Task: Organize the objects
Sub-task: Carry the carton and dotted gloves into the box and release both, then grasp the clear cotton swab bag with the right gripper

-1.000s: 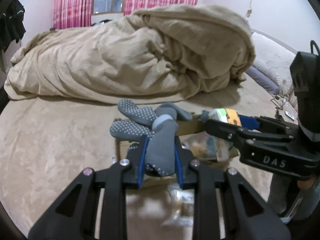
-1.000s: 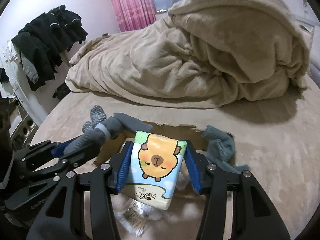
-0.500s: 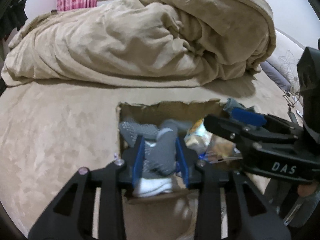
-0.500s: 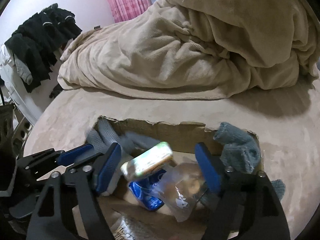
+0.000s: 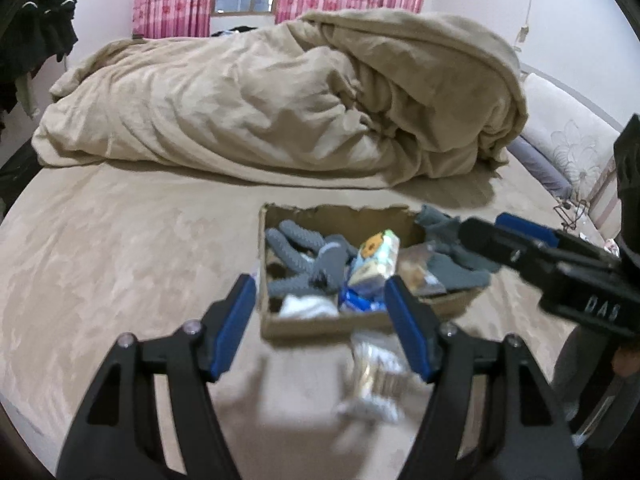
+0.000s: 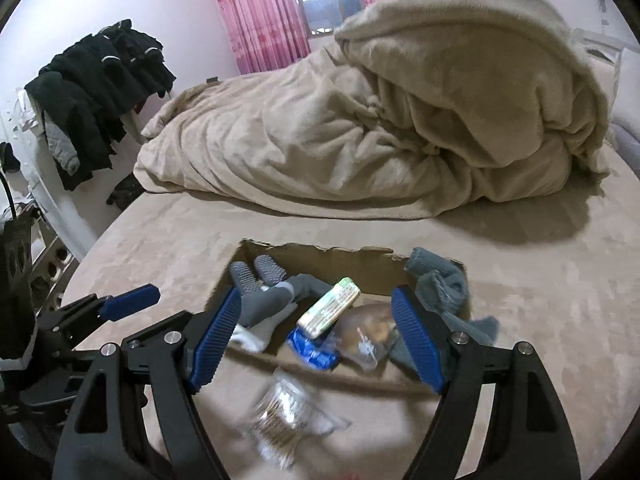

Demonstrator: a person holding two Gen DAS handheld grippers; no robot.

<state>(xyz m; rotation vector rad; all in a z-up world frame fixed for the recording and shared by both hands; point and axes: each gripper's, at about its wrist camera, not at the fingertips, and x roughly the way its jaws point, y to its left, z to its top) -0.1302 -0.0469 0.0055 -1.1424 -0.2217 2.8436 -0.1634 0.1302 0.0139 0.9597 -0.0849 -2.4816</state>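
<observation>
1. My left claw [image 5: 320,320] is hanging wide open, gripping nothing, just short of the cardboard box [image 5: 304,326].
2. My right claw [image 6: 316,334] is gaping empty above it.
3. Grey socks [image 5: 304,256] and tissue pack [image 5: 376,260] are lying inside the box.

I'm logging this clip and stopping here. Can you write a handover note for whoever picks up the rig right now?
Left tongs: open, empty, pulled back from the cardboard box.
Right tongs: open, empty, over the box's near edge.
Done: grey dotted socks and capybara tissue pack lie in the box.
Left: clear packet on the bed in front of the box; grey sock draped over the box's right wall.
</observation>
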